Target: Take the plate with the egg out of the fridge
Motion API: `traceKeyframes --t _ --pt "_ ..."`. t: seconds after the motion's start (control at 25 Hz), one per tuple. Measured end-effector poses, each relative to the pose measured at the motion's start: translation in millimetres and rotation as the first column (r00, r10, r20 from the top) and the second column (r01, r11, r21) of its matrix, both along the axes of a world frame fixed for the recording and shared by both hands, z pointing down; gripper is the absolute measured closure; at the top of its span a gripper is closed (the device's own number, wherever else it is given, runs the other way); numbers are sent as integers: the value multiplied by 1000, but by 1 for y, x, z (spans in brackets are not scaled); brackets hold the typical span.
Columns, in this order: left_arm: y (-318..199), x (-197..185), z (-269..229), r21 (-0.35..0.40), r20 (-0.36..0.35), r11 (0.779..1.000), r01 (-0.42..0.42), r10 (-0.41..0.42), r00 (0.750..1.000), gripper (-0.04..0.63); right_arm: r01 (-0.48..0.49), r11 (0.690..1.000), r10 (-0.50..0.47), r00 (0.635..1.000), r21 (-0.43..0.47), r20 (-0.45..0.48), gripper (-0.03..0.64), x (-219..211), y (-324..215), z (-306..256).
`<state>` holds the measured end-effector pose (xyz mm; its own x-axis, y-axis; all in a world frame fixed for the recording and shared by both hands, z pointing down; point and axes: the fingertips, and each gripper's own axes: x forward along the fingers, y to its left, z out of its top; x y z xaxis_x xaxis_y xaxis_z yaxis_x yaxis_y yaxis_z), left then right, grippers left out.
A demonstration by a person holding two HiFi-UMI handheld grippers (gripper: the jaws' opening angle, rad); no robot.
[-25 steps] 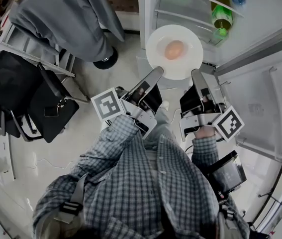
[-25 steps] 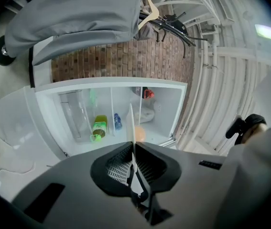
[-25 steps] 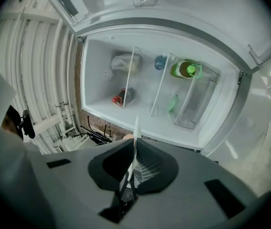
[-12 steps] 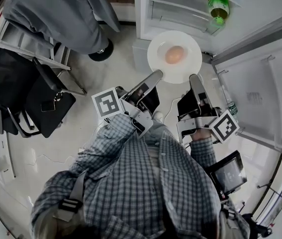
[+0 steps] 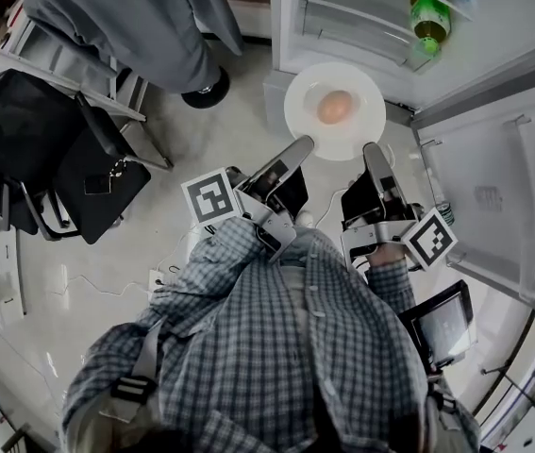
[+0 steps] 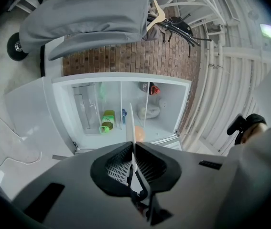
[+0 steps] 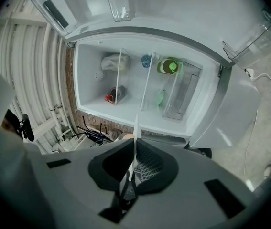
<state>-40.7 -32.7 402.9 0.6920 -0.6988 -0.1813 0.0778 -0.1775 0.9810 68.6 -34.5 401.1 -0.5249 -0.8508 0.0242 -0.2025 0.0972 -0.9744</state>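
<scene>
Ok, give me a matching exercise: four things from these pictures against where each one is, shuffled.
1 egg
2 plate
3 green bottle
4 black bag

A inside the fridge
B left of the person
C lying on the plate
D clamped at its rim by left gripper and right gripper

Pairs: 1-C, 2-D, 3-A, 4-B

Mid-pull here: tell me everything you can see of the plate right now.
The plate is round, white, shallow and glossy, ceramic by its look. It lies about level outside the open fridge, above the floor. One brownish egg sits near its middle. The left gripper is shut on its near-left rim, the right gripper on its near-right rim; both gripper views show it edge-on, a thin white line between the jaws.
</scene>
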Motion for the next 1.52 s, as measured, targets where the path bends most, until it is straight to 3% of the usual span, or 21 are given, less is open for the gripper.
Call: traceKeyframes --t 1.52 --pt "-2 -1 3 -10 4 1000 25 -25 1000 568 36 999 -36 999 -24 18 594 -2 -5 6"
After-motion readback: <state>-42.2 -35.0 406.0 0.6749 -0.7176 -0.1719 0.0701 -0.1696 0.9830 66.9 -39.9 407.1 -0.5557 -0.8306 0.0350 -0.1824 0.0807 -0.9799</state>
